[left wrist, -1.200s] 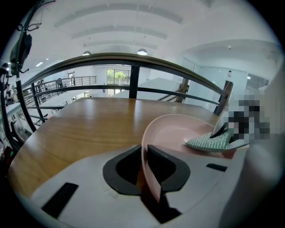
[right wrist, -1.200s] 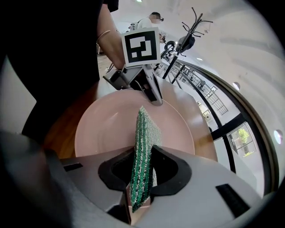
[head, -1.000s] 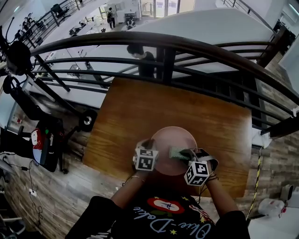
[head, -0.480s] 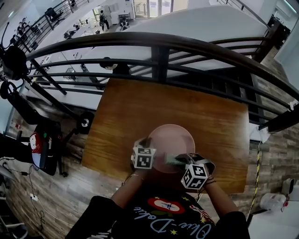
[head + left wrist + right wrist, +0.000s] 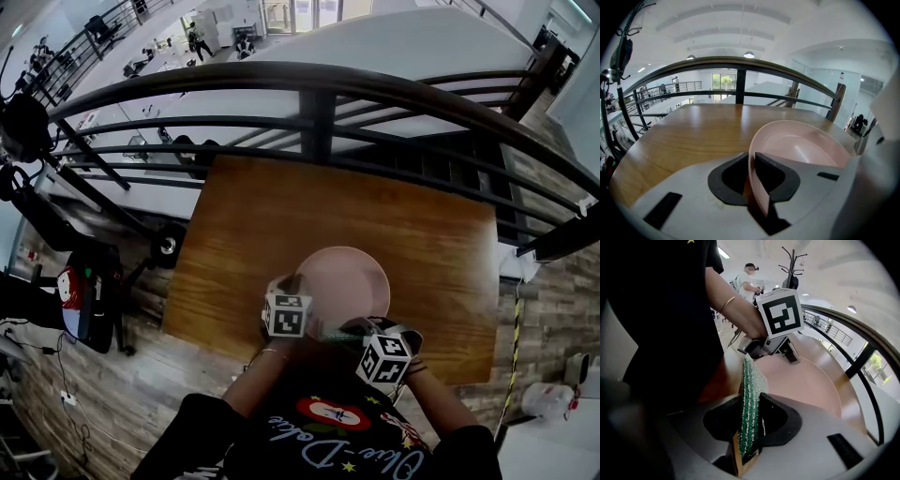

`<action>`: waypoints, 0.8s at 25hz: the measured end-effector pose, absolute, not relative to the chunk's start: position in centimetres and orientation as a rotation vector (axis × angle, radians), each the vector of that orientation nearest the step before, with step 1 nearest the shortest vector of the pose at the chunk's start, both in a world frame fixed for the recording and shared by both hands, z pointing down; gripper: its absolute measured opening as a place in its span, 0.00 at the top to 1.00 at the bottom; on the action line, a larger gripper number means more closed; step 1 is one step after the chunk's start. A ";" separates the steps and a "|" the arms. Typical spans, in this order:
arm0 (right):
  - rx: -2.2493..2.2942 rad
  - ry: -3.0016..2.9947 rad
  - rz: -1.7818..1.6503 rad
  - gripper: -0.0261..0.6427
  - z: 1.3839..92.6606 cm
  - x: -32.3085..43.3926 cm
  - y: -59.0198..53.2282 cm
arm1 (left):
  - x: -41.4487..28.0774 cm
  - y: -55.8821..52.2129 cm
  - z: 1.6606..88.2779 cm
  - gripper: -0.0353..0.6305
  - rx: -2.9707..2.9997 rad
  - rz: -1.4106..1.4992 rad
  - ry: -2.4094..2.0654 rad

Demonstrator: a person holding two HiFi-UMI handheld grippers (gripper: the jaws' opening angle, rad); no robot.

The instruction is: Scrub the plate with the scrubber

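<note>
Pink plate [image 5: 349,272], empty, is seen low centre in the head view, at the near edge of a wooden table [image 5: 281,216]. Its left rim is clamped by the left gripper [image 5: 752,161]. A green scrubber [image 5: 752,376] is pinched in the right gripper [image 5: 751,401], at the plate's near rim. Shirt [image 5: 328,436] lettering is seen upside down and is not fully legible.
</note>
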State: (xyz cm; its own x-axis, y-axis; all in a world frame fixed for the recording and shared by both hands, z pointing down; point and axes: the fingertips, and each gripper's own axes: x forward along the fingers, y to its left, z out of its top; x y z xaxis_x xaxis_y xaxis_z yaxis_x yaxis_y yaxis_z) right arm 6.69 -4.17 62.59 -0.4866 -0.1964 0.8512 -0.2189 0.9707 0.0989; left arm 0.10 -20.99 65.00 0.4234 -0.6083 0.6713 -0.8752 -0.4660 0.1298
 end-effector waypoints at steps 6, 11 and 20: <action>0.259 -2.123 0.094 0.85 62.0 5.6 -3.6 | 0.1 -20.9 64.7 0.91 2.215 0.765 -1.254; 0.252 -2.190 0.240 0.85 61.2 4.5 -3.5 | 0.0 -20.9 64.6 0.91 2.215 0.766 -1.255; 0.254 -2.249 0.324 0.85 59.9 4.6 -4.2 | 0.0 -20.9 64.7 0.91 2.215 0.749 -1.254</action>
State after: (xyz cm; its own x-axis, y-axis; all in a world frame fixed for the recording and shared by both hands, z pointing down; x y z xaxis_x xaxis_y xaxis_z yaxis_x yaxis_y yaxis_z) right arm 4.60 -4.19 59.87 -0.6353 -0.0740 0.7687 -0.2879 0.9463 -0.1468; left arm 0.03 -20.91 64.65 0.4290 -0.6106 0.6657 -0.8756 -0.4622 0.1403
